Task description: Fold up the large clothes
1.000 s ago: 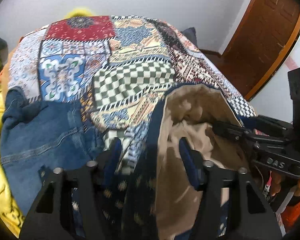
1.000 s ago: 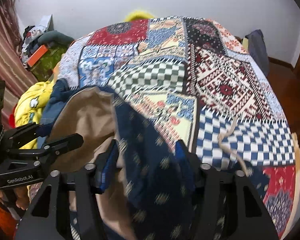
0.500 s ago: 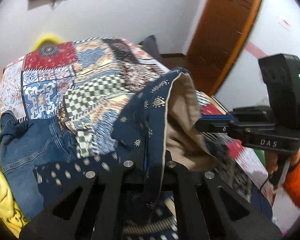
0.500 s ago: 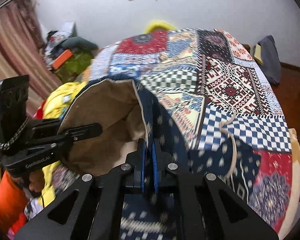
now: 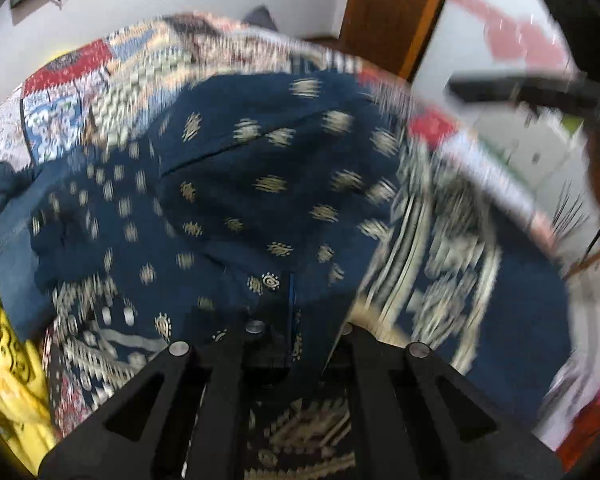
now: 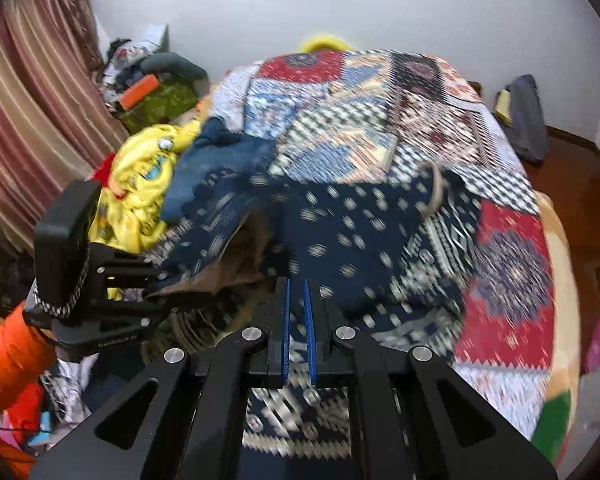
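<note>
A navy garment (image 5: 280, 160) with beige motifs and a tan lining lies across the patchwork-quilted bed (image 5: 120, 80). My left gripper (image 5: 290, 312) is shut on its near edge, and the cloth folds over the fingertips and hides them. The right wrist view shows my right gripper (image 6: 296, 284) shut, its blue pads pinching the same garment (image 6: 360, 232). At the left of that view, the left gripper (image 6: 156, 280) holds another part of the edge, where tan lining shows. The right gripper (image 5: 460, 90) appears blurred at the upper right of the left wrist view.
Blue jeans (image 6: 216, 156) and a yellow garment (image 6: 140, 176) lie piled on the bed's left side. Behind them are a striped curtain (image 6: 32, 112) and clutter (image 6: 152, 92). A grey bag (image 6: 526, 116) sits on the floor at the right, near a wooden door (image 5: 396, 12). An orange sleeve (image 6: 8, 356) is behind the left gripper.
Both grippers closed on the garment's edge, then moved apart. The bunched garment with its tan lining showing now lies spread with its navy side up.
</note>
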Demonstrator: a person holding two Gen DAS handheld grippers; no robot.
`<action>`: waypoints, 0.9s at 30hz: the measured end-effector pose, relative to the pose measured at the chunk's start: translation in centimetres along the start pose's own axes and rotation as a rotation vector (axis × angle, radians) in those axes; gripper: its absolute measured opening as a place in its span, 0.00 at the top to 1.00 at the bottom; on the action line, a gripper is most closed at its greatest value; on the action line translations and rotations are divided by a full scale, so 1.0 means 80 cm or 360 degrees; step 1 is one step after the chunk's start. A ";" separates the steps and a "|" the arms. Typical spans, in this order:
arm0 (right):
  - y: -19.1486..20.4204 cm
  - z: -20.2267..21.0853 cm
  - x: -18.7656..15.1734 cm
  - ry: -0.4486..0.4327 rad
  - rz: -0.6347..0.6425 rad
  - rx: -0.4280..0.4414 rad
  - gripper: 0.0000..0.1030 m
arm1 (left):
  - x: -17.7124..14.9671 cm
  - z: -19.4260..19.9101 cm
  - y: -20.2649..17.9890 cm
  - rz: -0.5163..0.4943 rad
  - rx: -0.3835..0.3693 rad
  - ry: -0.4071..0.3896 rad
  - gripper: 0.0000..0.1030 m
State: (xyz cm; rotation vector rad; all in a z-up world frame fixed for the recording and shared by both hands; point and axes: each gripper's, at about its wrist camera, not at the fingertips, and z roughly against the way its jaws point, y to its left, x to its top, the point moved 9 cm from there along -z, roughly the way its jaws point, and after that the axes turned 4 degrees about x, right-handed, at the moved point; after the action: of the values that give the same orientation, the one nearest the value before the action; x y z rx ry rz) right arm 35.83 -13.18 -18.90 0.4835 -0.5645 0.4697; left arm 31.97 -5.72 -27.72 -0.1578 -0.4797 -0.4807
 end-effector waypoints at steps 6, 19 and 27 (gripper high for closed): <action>-0.029 -0.010 -0.052 0.0081 -0.0097 -0.0103 0.94 | -0.018 0.003 0.006 0.0090 0.0061 0.0035 0.80; -0.020 -0.022 -0.028 0.0075 -0.0254 -0.0023 0.55 | 0.056 0.111 0.040 0.0173 0.0289 -0.0313 0.37; -0.004 -0.052 0.004 0.0058 -0.0277 0.0033 0.54 | 0.105 0.058 0.136 0.0408 0.0432 -0.0244 0.37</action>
State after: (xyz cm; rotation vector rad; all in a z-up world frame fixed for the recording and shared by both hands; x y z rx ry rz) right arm 37.88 -11.11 -21.86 0.5380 -0.4784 0.3176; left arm 41.83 1.58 -20.00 0.0066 -0.6603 -0.1500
